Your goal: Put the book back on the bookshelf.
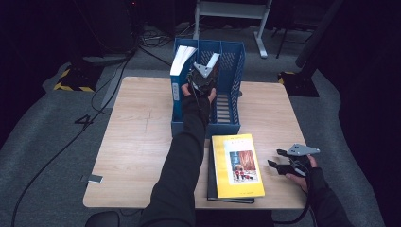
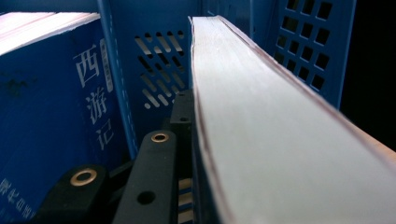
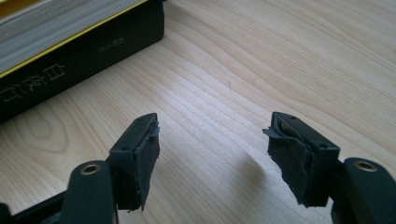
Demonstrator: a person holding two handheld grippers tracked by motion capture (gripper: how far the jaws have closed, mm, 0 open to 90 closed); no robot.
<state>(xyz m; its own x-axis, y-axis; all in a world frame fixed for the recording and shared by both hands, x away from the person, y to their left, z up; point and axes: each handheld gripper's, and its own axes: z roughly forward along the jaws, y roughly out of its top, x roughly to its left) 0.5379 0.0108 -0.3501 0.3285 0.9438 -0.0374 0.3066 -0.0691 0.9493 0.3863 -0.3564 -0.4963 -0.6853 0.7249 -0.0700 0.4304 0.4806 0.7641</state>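
A blue file rack point(image 1: 231, 101) with upright compartments stands at the table's far middle. My left gripper point(image 1: 204, 79) hovers over its middle compartment, shut on a book point(image 1: 213, 60) held on edge. In the left gripper view that book's white page edge point(image 2: 271, 126) runs away from me into the rack point(image 2: 154, 70), with one black finger point(image 2: 156, 182) pressed against its cover. A blue book point(image 1: 181, 59) point(image 2: 51, 121) stands in the rack's left compartment. My right gripper point(image 1: 276, 158) point(image 3: 212, 154) rests low over the table point(image 3: 261, 56), open with nothing between its pads.
A yellow book point(image 1: 236, 165) lies on a black book point(image 1: 210, 182) point(image 3: 93, 51) at the table's front, just left of my right gripper. The wooden table point(image 1: 137, 142) has bare room at its left. Cables and a desk frame point(image 1: 231, 9) lie on the floor behind.
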